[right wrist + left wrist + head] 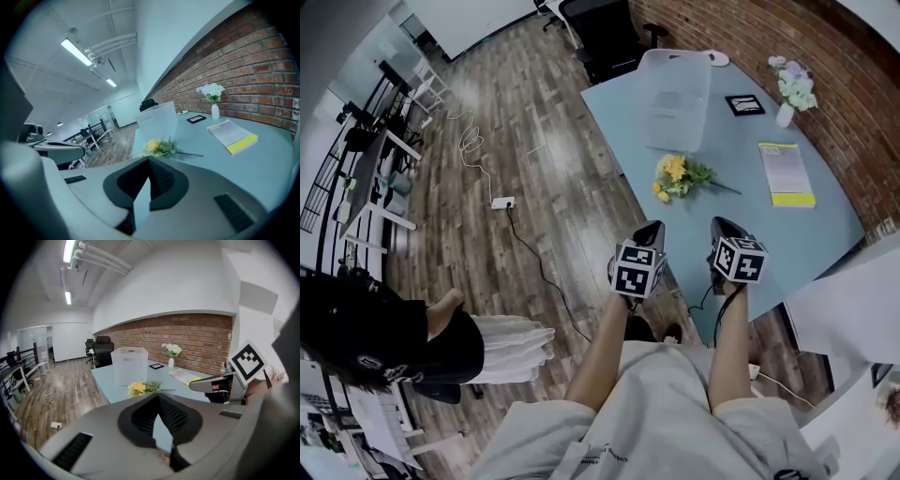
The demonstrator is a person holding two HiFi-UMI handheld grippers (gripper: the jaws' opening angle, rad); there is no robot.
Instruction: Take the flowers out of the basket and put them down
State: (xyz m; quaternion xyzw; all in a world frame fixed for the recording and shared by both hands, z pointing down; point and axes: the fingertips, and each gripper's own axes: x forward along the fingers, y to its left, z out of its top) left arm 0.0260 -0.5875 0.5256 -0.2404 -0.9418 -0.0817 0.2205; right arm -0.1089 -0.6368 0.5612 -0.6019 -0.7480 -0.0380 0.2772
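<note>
A bunch of yellow flowers (679, 175) with green leaves lies on its side on the light blue table (750, 216), just in front of the translucent plastic basket (676, 97). The basket stands upright, and I see nothing inside it. Both grippers are held back at the table's near edge, well short of the flowers. My left gripper (652, 229) is shut and empty, off the table's left corner. My right gripper (723, 226) is shut and empty over the near edge. The flowers (140, 388) (159, 146) show ahead of each gripper's jaws.
A yellow-edged booklet (786, 173) lies right of the flowers. A white vase of pale flowers (789, 90) and a small black frame (744, 104) stand by the brick wall. Office chairs (605, 33) stand behind the table. A person (384, 337) crouches on the wooden floor at left, near a cable (502, 202).
</note>
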